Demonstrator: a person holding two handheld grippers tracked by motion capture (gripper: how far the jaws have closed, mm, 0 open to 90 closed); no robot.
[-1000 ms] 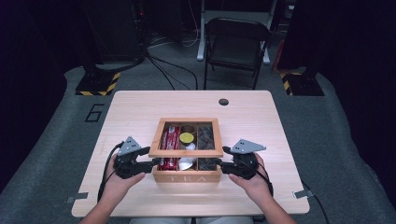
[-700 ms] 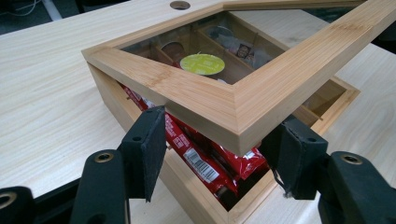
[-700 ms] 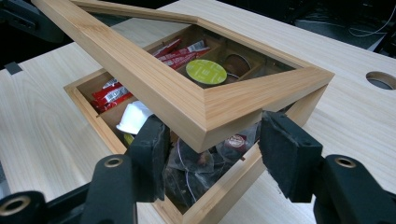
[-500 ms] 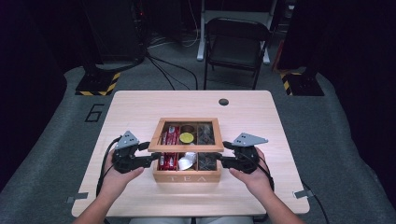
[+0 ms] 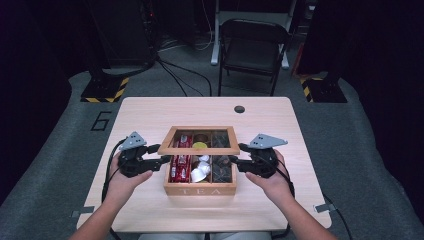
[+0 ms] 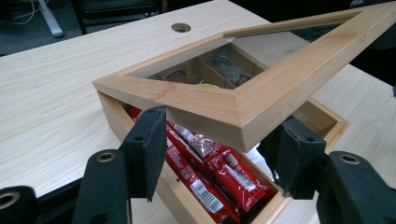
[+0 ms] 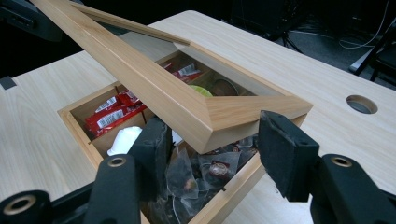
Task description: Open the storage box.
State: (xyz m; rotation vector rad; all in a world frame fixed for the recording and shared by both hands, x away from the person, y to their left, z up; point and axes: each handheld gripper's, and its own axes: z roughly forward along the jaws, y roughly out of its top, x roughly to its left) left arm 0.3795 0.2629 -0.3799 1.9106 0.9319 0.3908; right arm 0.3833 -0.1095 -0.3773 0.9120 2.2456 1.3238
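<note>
Since the earlier frame, the lid (image 5: 199, 149) has been raised higher off the tea box (image 5: 200, 189). Its front corners are bracketed by the spread fingers (image 6: 148, 147) of the left gripper (image 5: 159, 160) and right gripper (image 5: 239, 161); whether they touch cannot be told. One box sits mid-tabletop (image 5: 150, 115), three columns inside: red packets (image 6: 219, 179) left, dark sachets (image 7: 205, 175) right. Opening seems partly done.

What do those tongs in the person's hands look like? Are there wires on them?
Both are black, each with two chunky black jaws faced with dark foam pads. The left tongs and right tongs each carry a grey three-cornered plate on top and trail a black cable. The forearms are bare, no sleeves.
</note>
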